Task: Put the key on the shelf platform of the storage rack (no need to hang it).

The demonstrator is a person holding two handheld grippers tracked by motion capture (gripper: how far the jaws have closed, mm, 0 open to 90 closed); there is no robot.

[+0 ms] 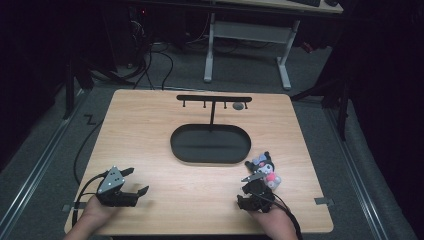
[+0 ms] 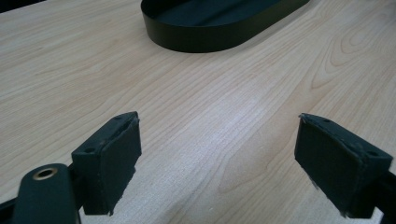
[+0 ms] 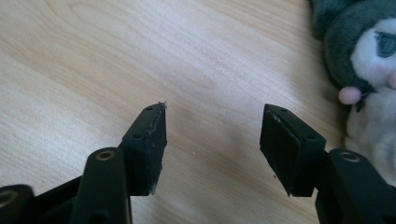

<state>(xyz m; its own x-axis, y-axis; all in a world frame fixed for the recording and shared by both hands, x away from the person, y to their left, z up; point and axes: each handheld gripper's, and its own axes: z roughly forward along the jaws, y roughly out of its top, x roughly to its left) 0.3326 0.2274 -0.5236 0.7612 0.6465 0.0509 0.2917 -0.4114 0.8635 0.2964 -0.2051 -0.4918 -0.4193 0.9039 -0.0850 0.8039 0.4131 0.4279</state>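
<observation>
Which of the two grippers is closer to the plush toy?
The right gripper: the plush toy lies just beyond its open jaws, while the left gripper, also open, sits far across the table.

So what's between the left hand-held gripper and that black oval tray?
Nothing: bare wooden table from the left hand-held gripper to the tray, in its own view.

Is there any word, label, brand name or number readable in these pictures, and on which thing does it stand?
None can be read.
Black oval tray: plain, no lettering.
Black hook rack: plain.
Plush toy: face markings, no text visible.
Left gripper and right gripper: no lettering visible on jaws or grey plate.
Wooden table: wood grain, no text.
</observation>
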